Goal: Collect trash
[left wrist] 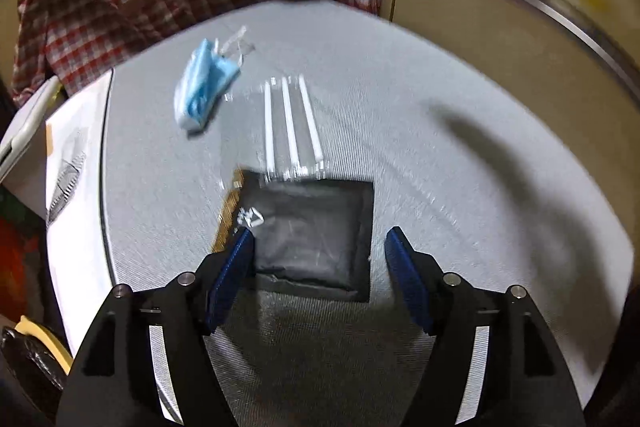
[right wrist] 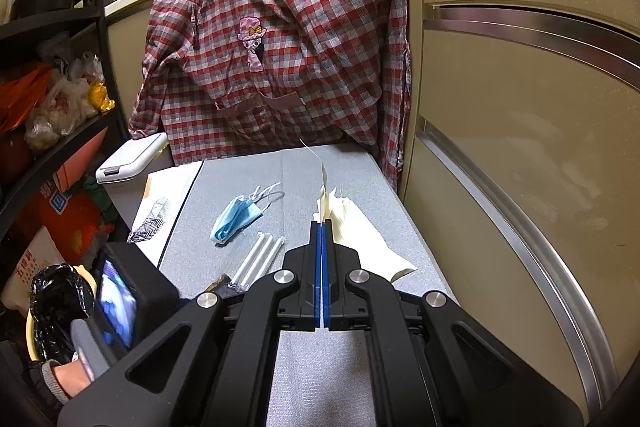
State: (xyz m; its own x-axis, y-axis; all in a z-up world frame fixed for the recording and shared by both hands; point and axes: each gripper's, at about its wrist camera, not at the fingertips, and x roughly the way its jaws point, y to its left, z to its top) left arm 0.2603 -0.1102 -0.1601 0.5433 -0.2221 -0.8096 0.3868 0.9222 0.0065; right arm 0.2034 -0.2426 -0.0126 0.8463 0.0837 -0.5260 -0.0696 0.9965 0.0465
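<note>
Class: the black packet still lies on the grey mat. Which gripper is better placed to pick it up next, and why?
Left. The left gripper is open, its pads straddling the black packet. The right gripper is shut on cream paper.

Table (right wrist: 384, 187) is a pale grey with a fine woven texture. Crumpled face mask (right wrist: 236, 217) is light blue, white loops. Three straws (left wrist: 292, 123) are white in clear wrap. The flat packet (left wrist: 320, 231) at lower centre of the left view is matte black with a small white print and a brownish edge. Shirt (right wrist: 280, 67) up top is red, white and grey check with a pink cartoon patch. Napkin (right wrist: 356, 231) is cream. Gripper fingers (left wrist: 236, 267) are blue on black. Bin bag (right wrist: 52, 315), lower left, is glossy black.
</note>
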